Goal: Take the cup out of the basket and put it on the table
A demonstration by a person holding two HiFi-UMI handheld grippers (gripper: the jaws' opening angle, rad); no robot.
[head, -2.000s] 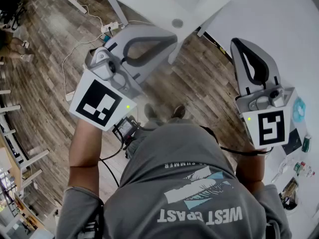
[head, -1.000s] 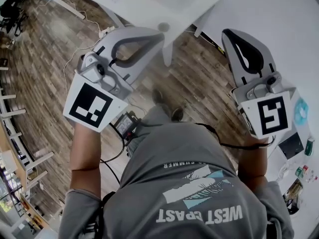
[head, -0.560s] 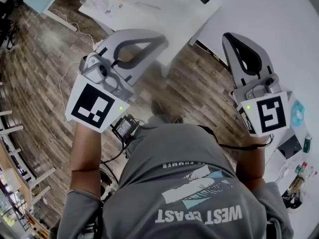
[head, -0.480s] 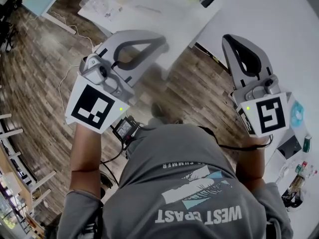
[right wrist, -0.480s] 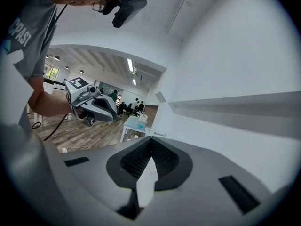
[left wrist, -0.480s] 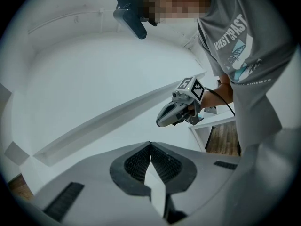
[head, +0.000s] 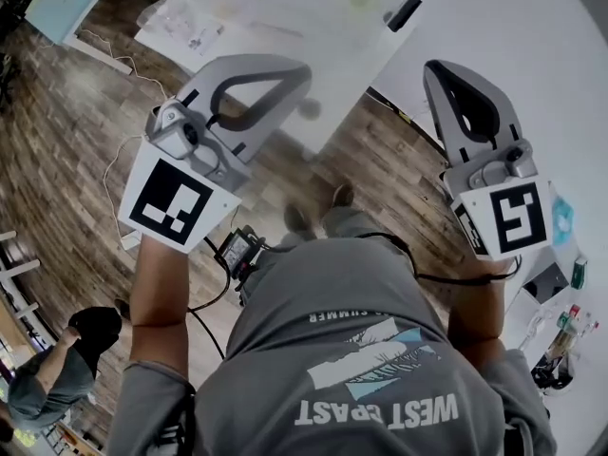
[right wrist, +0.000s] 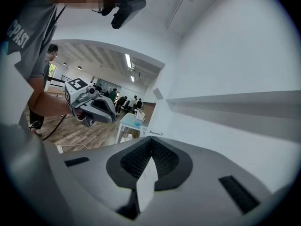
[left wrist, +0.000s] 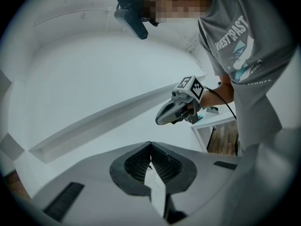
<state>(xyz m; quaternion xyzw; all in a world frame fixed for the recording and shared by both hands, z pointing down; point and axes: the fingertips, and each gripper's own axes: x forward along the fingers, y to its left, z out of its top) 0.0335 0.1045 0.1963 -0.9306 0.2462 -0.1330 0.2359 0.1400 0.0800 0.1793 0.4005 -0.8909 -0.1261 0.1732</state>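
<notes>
**Both grippers are clenched shut and empty, and the walk to the worktop isn't finished.**
Over the last two seconds the white rectangular worktop (head: 285, 12) has drifted nearer beneath the raised grey left gripper (head: 293, 72) and grey right gripper (head: 443, 72). I'd call this still the approach, as no cup or basket shows in any view. Below is a brown plank floor (head: 76, 141) with trailing cables, and a second person (head: 52, 378) has appeared at its lower-left edge.
</notes>
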